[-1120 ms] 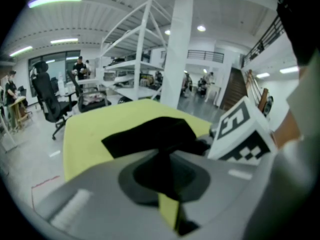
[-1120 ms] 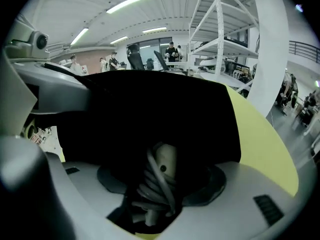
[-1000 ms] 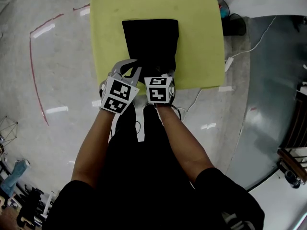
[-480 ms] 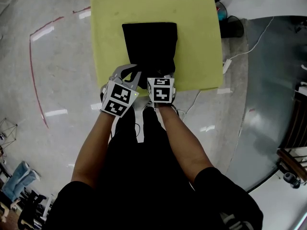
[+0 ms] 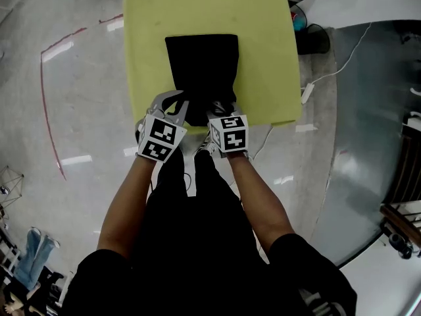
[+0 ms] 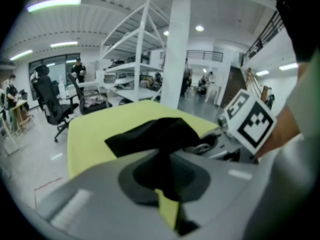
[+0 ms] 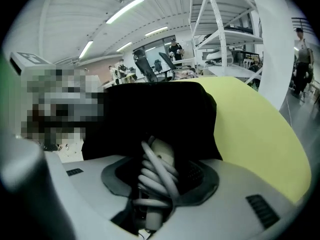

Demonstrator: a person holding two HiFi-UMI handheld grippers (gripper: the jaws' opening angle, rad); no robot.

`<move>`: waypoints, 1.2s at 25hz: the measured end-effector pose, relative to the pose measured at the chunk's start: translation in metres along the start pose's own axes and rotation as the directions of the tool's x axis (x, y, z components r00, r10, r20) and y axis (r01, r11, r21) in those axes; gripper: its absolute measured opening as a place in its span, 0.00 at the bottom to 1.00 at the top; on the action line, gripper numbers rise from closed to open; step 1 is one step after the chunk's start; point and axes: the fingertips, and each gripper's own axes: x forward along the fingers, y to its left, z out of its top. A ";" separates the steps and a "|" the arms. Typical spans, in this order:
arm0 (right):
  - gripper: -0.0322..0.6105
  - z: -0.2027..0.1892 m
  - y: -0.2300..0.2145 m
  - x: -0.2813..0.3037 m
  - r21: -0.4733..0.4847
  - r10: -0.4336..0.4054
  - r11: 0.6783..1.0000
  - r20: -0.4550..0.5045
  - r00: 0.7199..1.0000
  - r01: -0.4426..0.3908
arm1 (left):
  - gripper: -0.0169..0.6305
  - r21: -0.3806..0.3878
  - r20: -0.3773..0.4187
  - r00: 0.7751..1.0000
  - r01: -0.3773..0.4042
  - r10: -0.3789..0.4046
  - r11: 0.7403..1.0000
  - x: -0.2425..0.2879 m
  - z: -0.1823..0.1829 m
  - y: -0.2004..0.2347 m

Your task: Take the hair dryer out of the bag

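Yellow table (image 5: 263, 58), glossy floor (image 5: 85, 97); left tongs (image 6: 162, 156) pinching bag (image 5: 200, 64), right tongs (image 7: 155, 181) closing on dryer (image 7: 161, 151).

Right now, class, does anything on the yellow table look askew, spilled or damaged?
Nothing spilled or damaged. Only the black bag sits oddly: its near edge is pinched up in the shut left gripper, bunching the fabric, while the jaws of the right gripper are closing on the cord-wrapped hair dryer at its mouth.

Yellow table (image 5: 263, 58) stands on glossy floor (image 5: 85, 97) with red line (image 5: 41, 84).
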 end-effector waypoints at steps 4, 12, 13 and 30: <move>0.33 -0.004 0.007 -0.015 -0.012 0.063 0.998 0.000 0.998 -0.063 | 0.05 0.008 0.014 0.999 -0.029 0.029 1.000 -0.004 0.003 0.004; 0.33 -0.022 0.026 -0.048 -0.050 0.191 0.980 -0.026 0.981 -0.192 | 0.05 0.016 0.023 0.999 -0.043 0.043 0.999 -0.012 0.010 0.007; 0.33 -0.025 0.027 -0.053 -0.046 0.204 0.978 -0.024 0.979 -0.205 | 0.05 0.018 0.023 0.999 -0.045 0.044 0.999 -0.013 0.011 0.007; 0.33 -0.043 0.041 -0.129 -0.045 0.485 0.874 0.029 0.874 -0.483 | 0.05 -0.007 0.005 0.999 -0.053 0.053 0.999 -0.022 0.010 0.009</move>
